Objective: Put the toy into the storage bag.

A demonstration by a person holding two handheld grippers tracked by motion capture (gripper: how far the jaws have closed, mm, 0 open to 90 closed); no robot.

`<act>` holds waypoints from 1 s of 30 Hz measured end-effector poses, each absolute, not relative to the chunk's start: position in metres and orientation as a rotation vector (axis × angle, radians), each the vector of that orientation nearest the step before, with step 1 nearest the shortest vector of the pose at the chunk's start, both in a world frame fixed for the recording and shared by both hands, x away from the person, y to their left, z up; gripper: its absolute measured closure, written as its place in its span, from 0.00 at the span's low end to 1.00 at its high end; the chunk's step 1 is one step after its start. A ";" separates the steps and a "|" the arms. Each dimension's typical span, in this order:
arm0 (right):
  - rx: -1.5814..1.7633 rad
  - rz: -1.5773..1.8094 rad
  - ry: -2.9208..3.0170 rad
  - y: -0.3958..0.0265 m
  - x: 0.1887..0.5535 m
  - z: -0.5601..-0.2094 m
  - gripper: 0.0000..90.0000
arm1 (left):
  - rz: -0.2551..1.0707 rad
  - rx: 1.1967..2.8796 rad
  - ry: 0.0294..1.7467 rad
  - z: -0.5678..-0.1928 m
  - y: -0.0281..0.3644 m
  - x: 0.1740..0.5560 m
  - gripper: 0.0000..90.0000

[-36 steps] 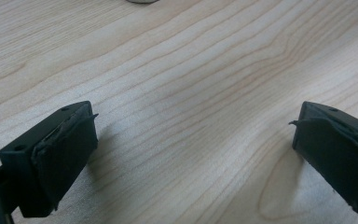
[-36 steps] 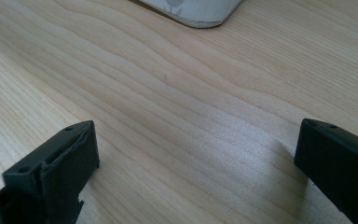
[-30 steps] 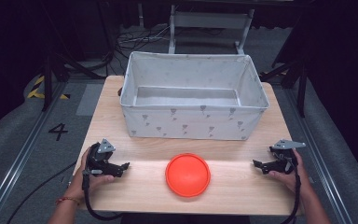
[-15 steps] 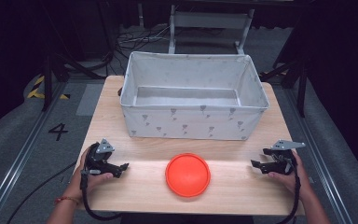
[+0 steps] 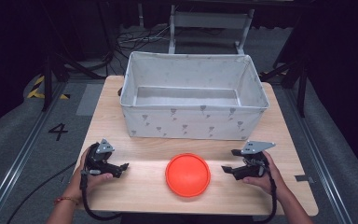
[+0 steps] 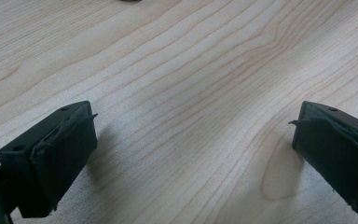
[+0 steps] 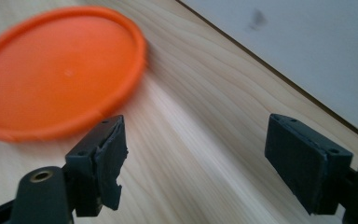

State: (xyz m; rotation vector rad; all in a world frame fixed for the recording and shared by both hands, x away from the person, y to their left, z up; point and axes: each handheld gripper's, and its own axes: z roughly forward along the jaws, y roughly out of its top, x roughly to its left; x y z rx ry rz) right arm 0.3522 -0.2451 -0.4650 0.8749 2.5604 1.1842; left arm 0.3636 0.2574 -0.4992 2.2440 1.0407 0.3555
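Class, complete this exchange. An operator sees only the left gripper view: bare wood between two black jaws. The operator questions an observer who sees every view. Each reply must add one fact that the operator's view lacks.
Operator: What lies beyond my left gripper?
Observer: An orange disc lies flat on the table, between your two grippers and touching neither.
Operator: What is the right gripper doing?
Observer: The right gripper points toward the disc's rim. Its jaws have just been closing part way, but they stand open with nothing between them.
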 end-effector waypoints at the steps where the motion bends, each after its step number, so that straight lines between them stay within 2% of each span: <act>1: 0.875 1.184 2.560 -0.245 0.352 -0.465 0.24 | 0.356 2.244 1.041 -0.499 0.257 0.364 0.00; 7: 0.769 1.170 2.651 -0.201 0.354 -0.470 0.26 | 0.356 2.244 1.041 -0.499 0.257 0.364 0.00; 13: 0.750 1.123 2.702 -0.175 0.361 -0.482 0.28 | 0.356 2.244 1.041 -0.499 0.257 0.364 0.00; 22: 0.729 1.060 2.740 -0.157 0.365 -0.494 0.20 | 0.356 2.244 1.041 -0.499 0.257 0.364 0.00; 25: 0.729 1.064 2.737 -0.156 0.363 -0.494 0.22 | 0.356 2.244 1.041 -0.499 0.257 0.364 0.00; 26: 0.723 1.069 2.738 -0.155 0.362 -0.493 0.29 | 0.356 2.244 1.041 -0.499 0.257 0.364 0.00; 28: 0.736 1.069 2.734 -0.154 0.361 -0.492 0.34 | 0.356 2.244 1.041 -0.499 0.257 0.364 0.00; 29: 0.750 1.068 2.730 -0.155 0.362 -0.491 0.39 | 0.356 2.244 1.040 -0.499 0.257 0.364 0.00; 30: 0.750 1.068 2.730 -0.155 0.362 -0.491 0.39 | 0.356 2.244 1.040 -0.499 0.257 0.364 0.00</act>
